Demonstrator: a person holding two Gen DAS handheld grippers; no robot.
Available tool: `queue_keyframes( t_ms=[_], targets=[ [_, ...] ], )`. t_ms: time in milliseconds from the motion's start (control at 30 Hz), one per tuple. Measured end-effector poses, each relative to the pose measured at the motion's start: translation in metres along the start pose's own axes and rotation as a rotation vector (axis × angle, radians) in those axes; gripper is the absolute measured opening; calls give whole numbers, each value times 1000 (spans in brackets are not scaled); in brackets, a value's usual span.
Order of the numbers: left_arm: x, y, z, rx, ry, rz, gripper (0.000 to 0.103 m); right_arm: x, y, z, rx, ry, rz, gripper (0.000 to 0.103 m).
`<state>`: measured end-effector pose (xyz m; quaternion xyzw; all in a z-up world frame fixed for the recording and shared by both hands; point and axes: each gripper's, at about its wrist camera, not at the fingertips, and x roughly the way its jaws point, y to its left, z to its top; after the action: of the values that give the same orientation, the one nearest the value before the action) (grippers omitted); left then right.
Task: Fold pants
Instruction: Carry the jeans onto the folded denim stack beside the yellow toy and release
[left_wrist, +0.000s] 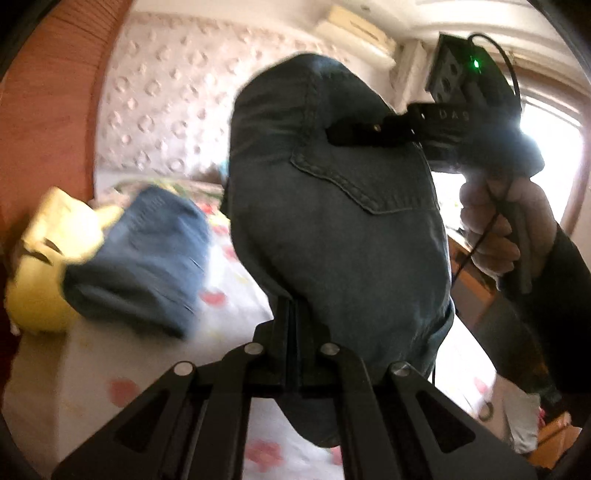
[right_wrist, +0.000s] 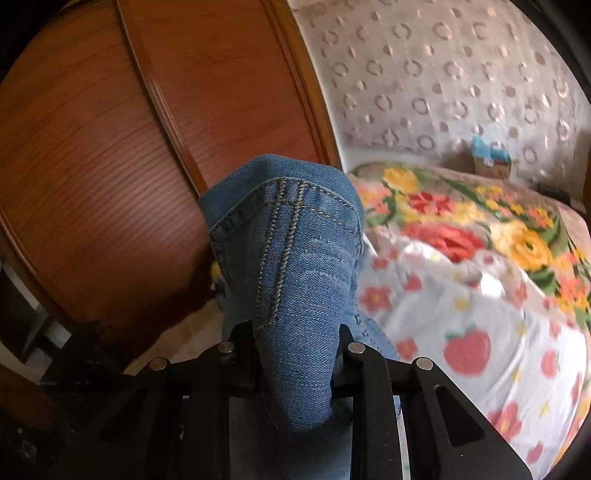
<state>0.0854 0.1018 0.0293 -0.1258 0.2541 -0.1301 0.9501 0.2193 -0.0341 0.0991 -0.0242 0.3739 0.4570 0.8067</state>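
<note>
Fingers of both grippers pinch the blue denim pants (left_wrist: 332, 221), bunched, stitched seams and back pocket showing.

A home bedroom is indicated by a bed spread with a fruit-printed sheet (right_wrist: 480, 332) and a floral blanket (right_wrist: 480, 221), a padded wall panel (right_wrist: 443, 74) behind it, a wooden wardrobe door (right_wrist: 110, 147) alongside, and a wall-mounted air conditioner (left_wrist: 358, 29).

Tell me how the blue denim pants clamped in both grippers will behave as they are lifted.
The blue denim pants will probably sag: they bulge between the left gripper and right gripper. Thick stitched seams suggest some weight, so the loose part likely swings. The coarse weave should resist slipping.
</note>
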Motion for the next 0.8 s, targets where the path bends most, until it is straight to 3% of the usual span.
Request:
queue_keyframes(
  t_ms=[167,333,400,500,600,700,733,800],
  targets=[
    [-31,51,36,-21,-88,92,0,31,28,51,-17,-28,74,22],
    [-56,96,74,-25,-166,196,0,71,51,99,20,-70,236,22],
    [-53,112,90,-28,-182,232,0,86,49,113,60,-102,307,22],
    [-29,134,108,-3,-155,294,0,125,15,126,209,-133,388,24],
    [20,156,105,-18,-68,300,0,191,-34,113,299,-70,265,32],
    [63,159,85,-40,21,283,0,268,-80,77,317,156,78,33],
    [73,158,78,-40,48,265,0,281,-92,68,289,187,35,44],
    [84,153,69,-27,73,258,0,275,-107,67,282,142,52,62]
  ],
)
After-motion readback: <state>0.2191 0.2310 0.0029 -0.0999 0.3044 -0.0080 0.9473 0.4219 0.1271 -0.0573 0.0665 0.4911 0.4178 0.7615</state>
